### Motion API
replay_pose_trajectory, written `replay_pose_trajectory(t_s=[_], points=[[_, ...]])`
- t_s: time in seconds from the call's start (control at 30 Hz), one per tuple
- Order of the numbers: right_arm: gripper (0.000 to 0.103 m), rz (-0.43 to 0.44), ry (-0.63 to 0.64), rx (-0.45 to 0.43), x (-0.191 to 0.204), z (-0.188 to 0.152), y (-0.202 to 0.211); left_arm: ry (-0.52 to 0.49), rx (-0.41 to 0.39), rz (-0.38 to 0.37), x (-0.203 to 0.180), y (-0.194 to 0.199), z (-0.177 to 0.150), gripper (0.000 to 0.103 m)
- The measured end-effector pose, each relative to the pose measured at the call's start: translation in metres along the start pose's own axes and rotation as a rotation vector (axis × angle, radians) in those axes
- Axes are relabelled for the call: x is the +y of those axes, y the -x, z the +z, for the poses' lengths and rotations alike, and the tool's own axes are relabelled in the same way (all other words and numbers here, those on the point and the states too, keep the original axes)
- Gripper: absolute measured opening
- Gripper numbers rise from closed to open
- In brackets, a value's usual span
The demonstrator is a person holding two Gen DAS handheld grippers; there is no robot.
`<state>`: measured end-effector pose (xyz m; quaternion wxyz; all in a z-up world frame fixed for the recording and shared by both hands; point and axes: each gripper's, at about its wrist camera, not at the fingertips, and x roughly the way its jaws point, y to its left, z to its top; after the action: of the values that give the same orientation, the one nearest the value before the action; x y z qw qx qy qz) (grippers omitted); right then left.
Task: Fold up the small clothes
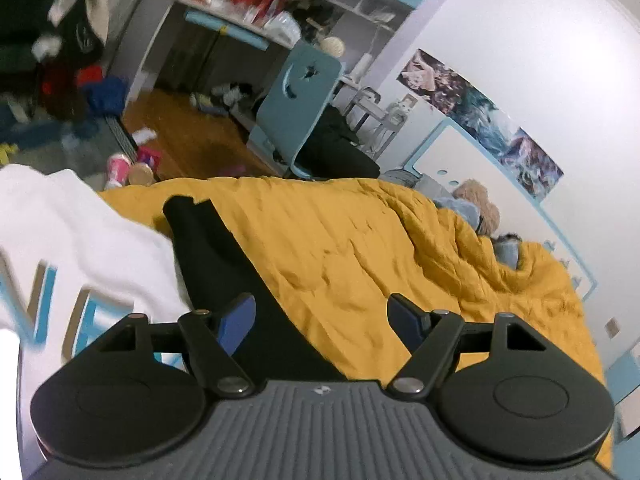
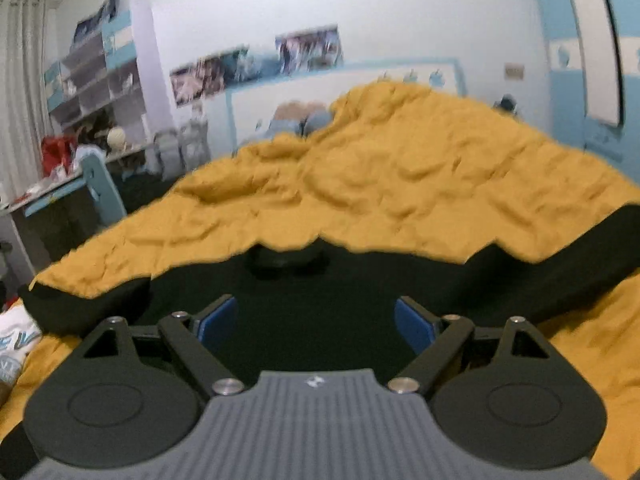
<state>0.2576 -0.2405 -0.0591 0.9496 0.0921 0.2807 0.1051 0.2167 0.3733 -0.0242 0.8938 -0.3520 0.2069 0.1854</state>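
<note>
While the mustard-yellow quilt (image 2: 400,184) fills most of both views as the work surface, the black top (image 2: 320,300) lies spread flat on its near part, both sleeves out to the sides and the neckline pointing away from the right wrist camera. No fold is visible in it, so I'd judge this the start of folding this garment: approach, nothing gripped yet. A white garment with blue lettering (image 1: 80,248) sits beside the black top, at the left of the left wrist view, edges touching or overlapping; can't tell which, blurred. A bit of it also shows at the far left in the right wrist view.

Right gripper (image 2: 316,322) hovers over the body of the black top, jaws spread wide, blue pads clear of the cloth, nothing between them. Left gripper (image 1: 324,322) is over the black sleeve or side edge where it meets the quilt, also spread open and empty.

Next move, my guess: each gripper comes down to pinch a sleeve or shoulder edge and carries it across the body. This calls for catching only the shirt layer, not the quilt under it, and keeping the white garment out of the left pinch.

Background: blue chair (image 1: 298,92), cluttered desk, plush toys by the headboard.
</note>
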Motion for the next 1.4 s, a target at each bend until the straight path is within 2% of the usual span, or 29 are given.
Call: replay_pose_trajectory(t_s=[0.07, 0.1, 0.17, 0.23, 0.37, 0.47, 0.5, 0.57, 0.6, 0.63, 0.7, 0.83, 0.97, 1.07, 1.2, 1.27, 1.4], points=[[0.072, 0.027, 0.006, 0.037, 0.001, -0.004, -0.013, 0.044, 0.029, 0.036, 0.024, -0.021, 0.021, 0.079], [0.07, 0.039, 0.012, 0.048, 0.002, -0.007, -0.018, 0.072, 0.041, 0.042, 0.036, -0.031, 0.03, 0.075], [0.065, 0.051, 0.021, 0.072, 0.004, -0.009, -0.028, 0.133, 0.077, 0.039, 0.059, -0.051, 0.04, 0.075], [0.058, 0.055, 0.027, 0.098, 0.007, -0.011, -0.037, 0.173, 0.081, 0.079, 0.077, -0.068, 0.043, 0.075], [0.058, 0.064, 0.044, 0.118, 0.017, -0.013, -0.047, 0.192, 0.06, 0.159, 0.096, -0.089, 0.044, 0.073], [0.057, 0.07, 0.058, 0.121, 0.022, -0.014, -0.05, 0.198, 0.072, 0.174, 0.102, -0.101, 0.047, 0.07], [0.057, 0.072, 0.059, 0.124, 0.023, -0.014, -0.051, 0.181, 0.069, 0.187, 0.101, -0.104, 0.047, 0.064], [0.057, 0.075, 0.062, 0.13, 0.025, -0.015, -0.052, 0.139, 0.067, 0.225, 0.097, -0.111, 0.048, 0.046], [0.057, 0.073, 0.062, 0.134, 0.025, -0.016, -0.051, 0.12, 0.052, 0.246, 0.095, -0.111, 0.048, 0.023], [0.057, 0.07, 0.063, 0.139, 0.025, -0.016, -0.051, 0.112, 0.038, 0.226, 0.093, -0.108, 0.047, 0.005], [0.057, 0.066, 0.07, 0.145, 0.023, -0.015, -0.05, 0.115, 0.013, 0.157, 0.086, -0.1, 0.046, 0.005], [0.056, 0.051, 0.081, 0.162, 0.016, -0.013, -0.047, -0.03, -0.044, 0.102, 0.044, -0.07, 0.049, 0.004], [0.045, 0.03, 0.081, 0.194, 0.012, -0.009, -0.046, -0.15, -0.096, 0.011, -0.019, -0.024, 0.055, 0.004], [0.042, 0.035, 0.08, 0.195, 0.01, -0.005, -0.04, -0.243, -0.133, -0.087, -0.083, 0.019, 0.057, 0.004], [0.041, 0.046, 0.073, 0.178, 0.003, 0.0, -0.029, -0.347, -0.12, -0.25, -0.178, 0.074, 0.037, 0.004], [0.039, 0.051, 0.066, 0.164, -0.003, 0.004, -0.022, -0.353, -0.106, -0.327, -0.217, 0.09, 0.02, 0.004], [0.036, 0.039, 0.051, 0.147, -0.02, 0.01, -0.007, -0.346, 0.012, -0.51, -0.285, 0.098, -0.029, 0.004]])
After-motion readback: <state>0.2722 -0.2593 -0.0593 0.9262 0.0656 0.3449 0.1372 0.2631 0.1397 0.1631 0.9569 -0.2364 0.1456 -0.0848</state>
